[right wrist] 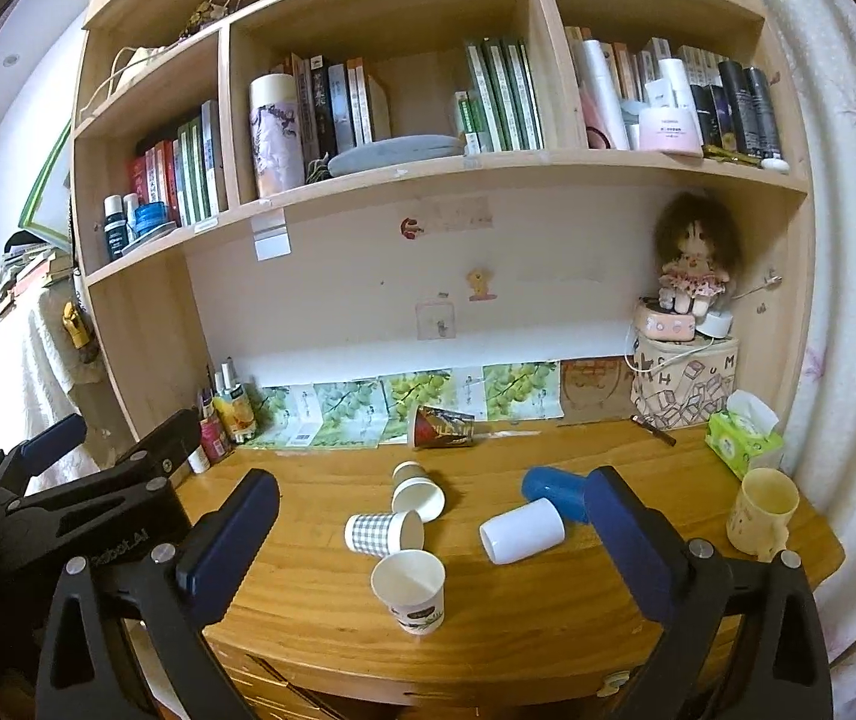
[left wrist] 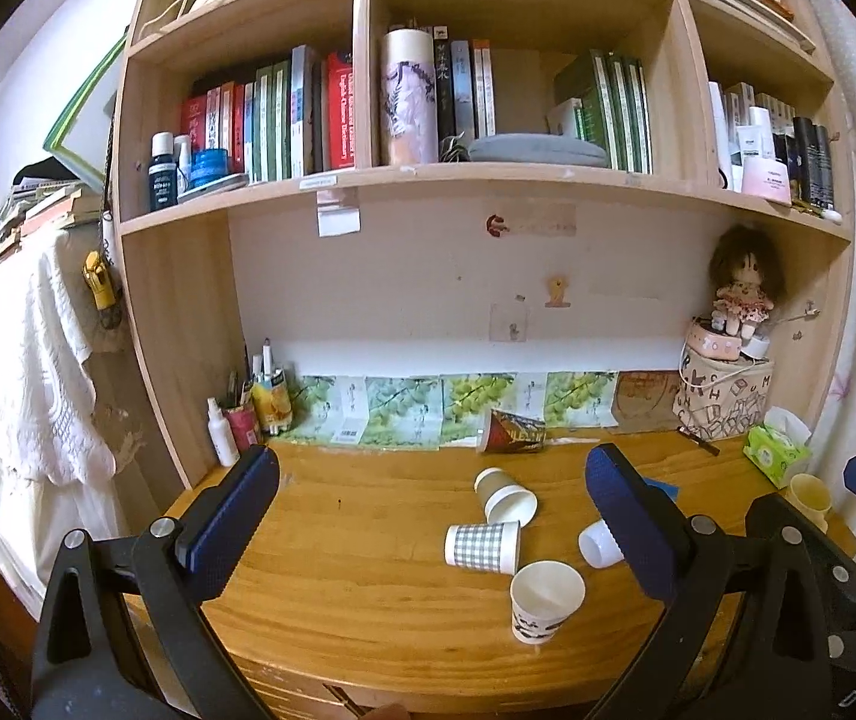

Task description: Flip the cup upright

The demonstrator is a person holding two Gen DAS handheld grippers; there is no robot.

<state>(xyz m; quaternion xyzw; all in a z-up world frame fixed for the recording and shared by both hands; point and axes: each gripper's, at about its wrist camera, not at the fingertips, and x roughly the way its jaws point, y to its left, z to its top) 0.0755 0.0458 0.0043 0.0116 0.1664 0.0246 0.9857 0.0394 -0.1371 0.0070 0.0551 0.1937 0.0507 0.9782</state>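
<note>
**Toppled cups crowding the desk, both claws spread wide**

The left gripper (left wrist: 430, 492) and the right gripper (right wrist: 430, 510) are both hovering over the near edge of the wooden desk (right wrist: 320, 618), jaws spread and holding nothing. Mid-desk, a checked cup (right wrist: 383, 533) is lying on its side, touching a beige-banded cup (right wrist: 417, 491) behind it, also toppled. A white cup (right wrist: 522, 530) is lying tipped just beside a blue cup (right wrist: 553, 489). A red patterned cup (right wrist: 442, 426) is lying near the back wall. One printed paper cup (right wrist: 411, 591) is standing upright in front, just beside the checked one. A yellow mug (right wrist: 762, 510) and a green tissue pack (right wrist: 742, 438) are sitting at the right edge.
</note>
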